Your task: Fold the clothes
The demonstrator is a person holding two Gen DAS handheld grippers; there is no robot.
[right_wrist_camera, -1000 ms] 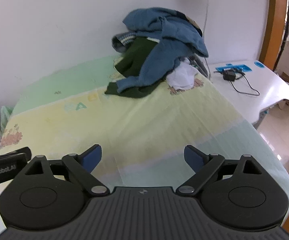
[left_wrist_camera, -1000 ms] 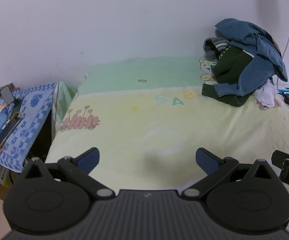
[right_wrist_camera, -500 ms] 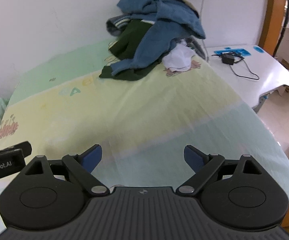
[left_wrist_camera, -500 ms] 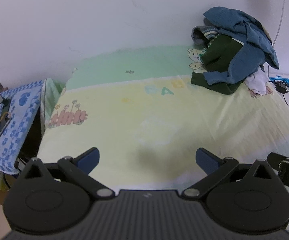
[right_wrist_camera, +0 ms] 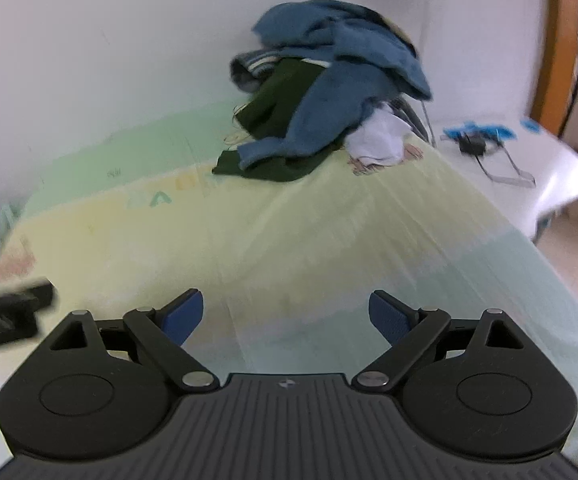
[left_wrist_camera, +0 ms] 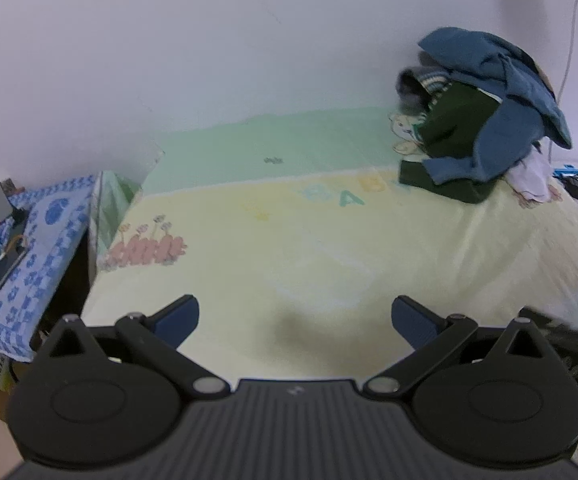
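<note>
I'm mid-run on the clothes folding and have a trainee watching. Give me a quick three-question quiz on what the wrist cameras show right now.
1. True or false: the left gripper is clamped on a garment.
2. Which garment lies topmost on the clothes pile? A) blue top B) dark green garment C) white garment
3. Fill in: the pile sits at the far end of the bed sheet, against the ____.

Key
1. False: both the left and the right gripper are open and hold nothing.
2. A
3. wall
</note>
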